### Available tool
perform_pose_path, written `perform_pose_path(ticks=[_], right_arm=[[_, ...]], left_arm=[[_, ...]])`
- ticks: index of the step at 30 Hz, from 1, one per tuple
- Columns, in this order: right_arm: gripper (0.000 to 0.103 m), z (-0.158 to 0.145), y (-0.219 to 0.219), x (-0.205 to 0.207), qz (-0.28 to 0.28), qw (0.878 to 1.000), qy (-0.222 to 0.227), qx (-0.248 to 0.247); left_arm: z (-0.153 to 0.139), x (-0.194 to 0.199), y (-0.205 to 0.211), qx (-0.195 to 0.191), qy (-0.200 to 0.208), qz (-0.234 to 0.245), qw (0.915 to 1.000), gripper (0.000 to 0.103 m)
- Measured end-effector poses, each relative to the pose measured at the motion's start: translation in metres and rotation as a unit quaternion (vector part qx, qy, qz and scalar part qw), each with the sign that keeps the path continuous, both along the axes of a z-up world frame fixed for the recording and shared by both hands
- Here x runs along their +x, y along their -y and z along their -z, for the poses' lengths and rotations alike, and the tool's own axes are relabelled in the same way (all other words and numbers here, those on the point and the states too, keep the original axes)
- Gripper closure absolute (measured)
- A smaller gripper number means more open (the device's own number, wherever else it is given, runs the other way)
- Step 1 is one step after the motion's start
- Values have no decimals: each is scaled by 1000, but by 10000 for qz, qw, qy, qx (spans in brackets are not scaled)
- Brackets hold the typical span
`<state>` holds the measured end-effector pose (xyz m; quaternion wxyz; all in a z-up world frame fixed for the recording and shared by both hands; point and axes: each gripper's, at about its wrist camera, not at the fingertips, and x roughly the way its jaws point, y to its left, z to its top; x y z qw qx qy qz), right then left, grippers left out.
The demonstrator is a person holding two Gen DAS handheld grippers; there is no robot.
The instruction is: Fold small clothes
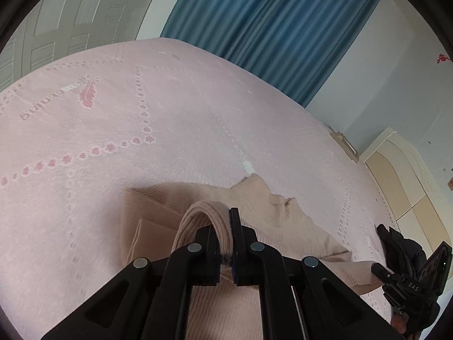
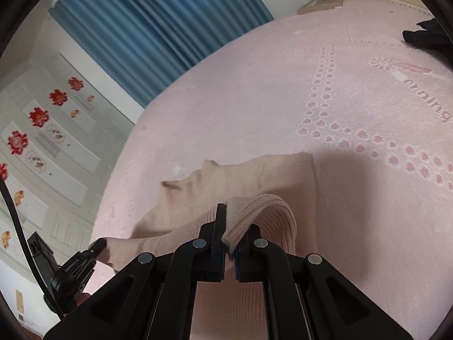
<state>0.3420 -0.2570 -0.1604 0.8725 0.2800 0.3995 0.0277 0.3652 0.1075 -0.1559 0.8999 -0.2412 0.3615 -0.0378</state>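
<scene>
left tool (image 1: 225,243) pinched tight on a ribbed edge of the beige sweater (image 1: 263,206); right tool (image 2: 230,240) clamped likewise on another ribbed edge. both edges raised off the pink bed (image 1: 170,119), the rest of the sweater draped ahead on the cover, likely so the lifted part can be carried over and laid down as a fold. off to the side, a black garment (image 2: 424,36) on the bed, well apart. blue curtain (image 1: 254,19) behind. nothing blocking the path forward.
</scene>
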Motion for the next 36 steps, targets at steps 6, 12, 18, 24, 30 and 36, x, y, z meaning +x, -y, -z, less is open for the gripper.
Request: perform_pose_path(ticks=[6, 12, 18, 24, 30, 36], right_arm=[[56, 8, -18, 15, -582, 9961, 311, -579], [54, 9, -30, -34, -1001, 9918, 153, -773], [54, 30, -30, -107, -1261, 9883, -417, -746], [54, 61, -17, -143, -1086, 9883, -992, -401], [54, 72, -8, -129, -837, 9911, -1031, 51], [54, 80, -3, -91, -481, 9923, -1002, 551]], left_arm=[[9, 8, -8, -66, -55, -120, 9999, 64], [19, -34, -15, -166, -266, 174, 9994, 58], [27, -114, -17, 7, -405, 354, 9986, 47], [62, -153, -15, -415, -826, 564, 9941, 46], [81, -130, -26, -1112, -909, 448, 9886, 46], [92, -98, -38, -1507, -777, 224, 9853, 47]])
